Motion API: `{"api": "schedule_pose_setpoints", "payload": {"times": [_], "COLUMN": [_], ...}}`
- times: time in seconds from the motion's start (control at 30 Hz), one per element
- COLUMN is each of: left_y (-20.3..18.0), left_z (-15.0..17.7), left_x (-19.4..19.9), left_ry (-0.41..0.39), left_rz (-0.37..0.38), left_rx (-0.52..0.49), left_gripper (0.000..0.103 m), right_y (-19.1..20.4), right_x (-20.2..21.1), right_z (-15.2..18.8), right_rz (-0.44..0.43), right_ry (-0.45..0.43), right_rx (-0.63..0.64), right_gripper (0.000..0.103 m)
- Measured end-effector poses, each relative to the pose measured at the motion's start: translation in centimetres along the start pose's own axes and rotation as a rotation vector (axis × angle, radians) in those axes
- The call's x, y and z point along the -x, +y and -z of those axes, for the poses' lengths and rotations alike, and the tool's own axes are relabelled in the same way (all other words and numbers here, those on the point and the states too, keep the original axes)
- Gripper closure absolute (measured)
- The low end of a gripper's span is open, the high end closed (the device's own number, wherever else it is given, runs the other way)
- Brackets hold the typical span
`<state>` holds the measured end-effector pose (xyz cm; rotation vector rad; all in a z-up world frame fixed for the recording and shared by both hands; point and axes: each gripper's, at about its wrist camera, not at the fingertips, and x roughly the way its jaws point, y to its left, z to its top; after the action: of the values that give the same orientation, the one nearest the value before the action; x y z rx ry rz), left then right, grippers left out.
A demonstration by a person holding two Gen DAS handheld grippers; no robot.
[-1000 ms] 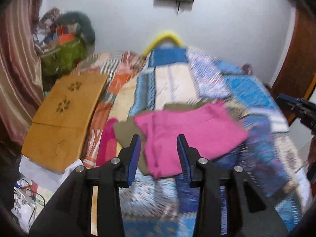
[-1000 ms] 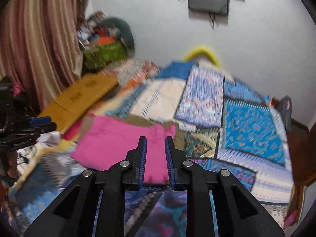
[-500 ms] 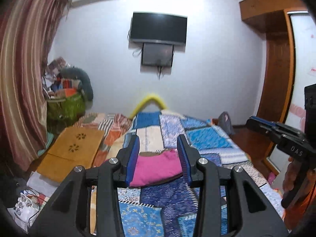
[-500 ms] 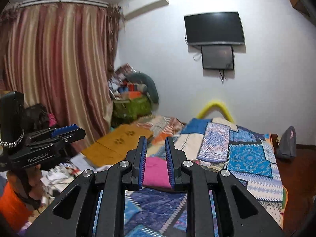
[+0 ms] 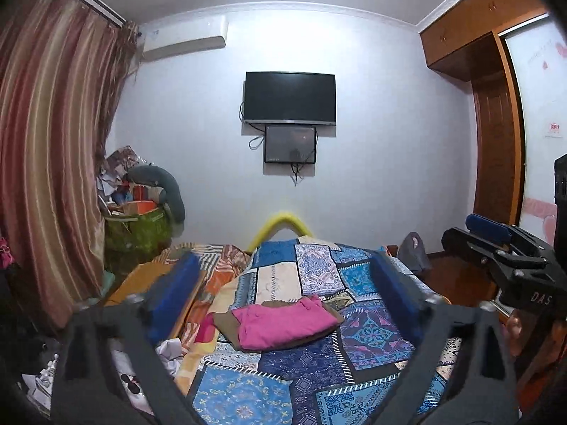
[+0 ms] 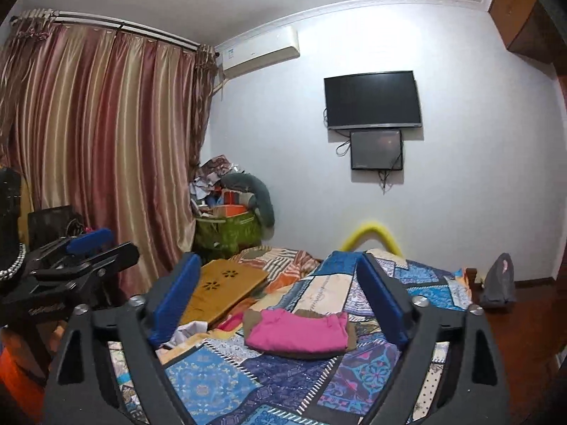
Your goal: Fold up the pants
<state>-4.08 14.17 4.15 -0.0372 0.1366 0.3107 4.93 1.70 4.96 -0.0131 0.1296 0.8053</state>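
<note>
The pink pants (image 5: 283, 326) lie folded in a flat stack on the quilt (image 5: 368, 336), near the bed's left edge, on top of a brown cloth (image 5: 223, 322). Both tongs are released and hold nothing: the left gripper (image 5: 283, 297) and the right gripper (image 6: 280, 295) hang spread wide above the bed's near end, well apart from the pants. A wooden board (image 6: 226, 287) lies along the bed's left side.

"DAS" on the right hand-held gripper (image 5: 510, 269); other print seems unreadable
</note>
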Motion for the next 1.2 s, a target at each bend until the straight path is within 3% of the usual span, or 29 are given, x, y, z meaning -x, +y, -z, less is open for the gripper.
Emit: {"api": "schedule_pose_setpoints", "payload": {"times": [0.07, 1.2], "left_y": [0.0, -0.1], "left_z": [0.0, 0.8], "left_x": [0.1, -1.9], "left_ry": [0.004, 0.042], "left_rz": [0.002, 0.024], "left_rx": [-0.001, 0.012], "left_gripper": [0.000, 0.000], "right_y": [0.2, -0.2], "right_x": [0.2, 1.6], "right_z": [0.1, 0.7], "right_rz": [0.019, 0.064], "right_ry": [-0.012, 0.001], "right_rx": [0.004, -0.025], "right_gripper": [0.000, 0.000]}}
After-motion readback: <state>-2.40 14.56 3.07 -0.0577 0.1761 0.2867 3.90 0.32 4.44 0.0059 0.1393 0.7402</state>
